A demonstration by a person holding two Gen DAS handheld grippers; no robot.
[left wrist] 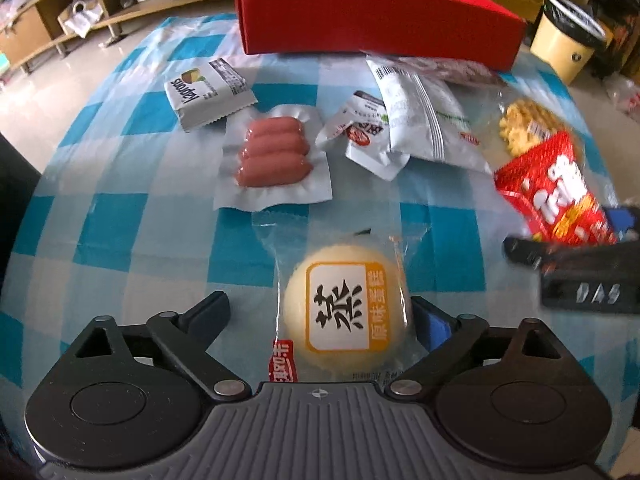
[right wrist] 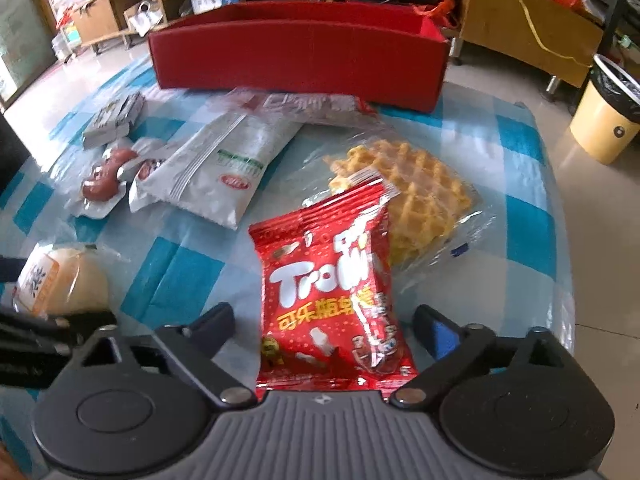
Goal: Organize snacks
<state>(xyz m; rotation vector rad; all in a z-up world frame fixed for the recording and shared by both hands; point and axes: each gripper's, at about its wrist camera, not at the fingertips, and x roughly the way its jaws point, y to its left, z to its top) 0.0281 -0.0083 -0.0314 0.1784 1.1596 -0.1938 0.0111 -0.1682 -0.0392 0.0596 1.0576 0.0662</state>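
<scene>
A wrapped yellow steamed cake (left wrist: 344, 312) lies between the open fingers of my left gripper (left wrist: 320, 312); it also shows at the left of the right wrist view (right wrist: 60, 280). A red Trolli candy bag (right wrist: 332, 300) lies between the open fingers of my right gripper (right wrist: 324, 320), and it shows at the right of the left wrist view (left wrist: 556, 188). Neither gripper is closed on its snack. A red box (left wrist: 376, 16) stands open at the far side of the table, also in the right wrist view (right wrist: 296, 52).
On the blue checked tablecloth (left wrist: 120, 220) lie a sausage pack (left wrist: 276, 152), a grey chip packet (left wrist: 208, 92), small white sachets (left wrist: 360, 136), a white pouch (right wrist: 224, 168) and a wrapped waffle (right wrist: 412, 192). A yellow bin (right wrist: 608, 116) stands on the floor at right.
</scene>
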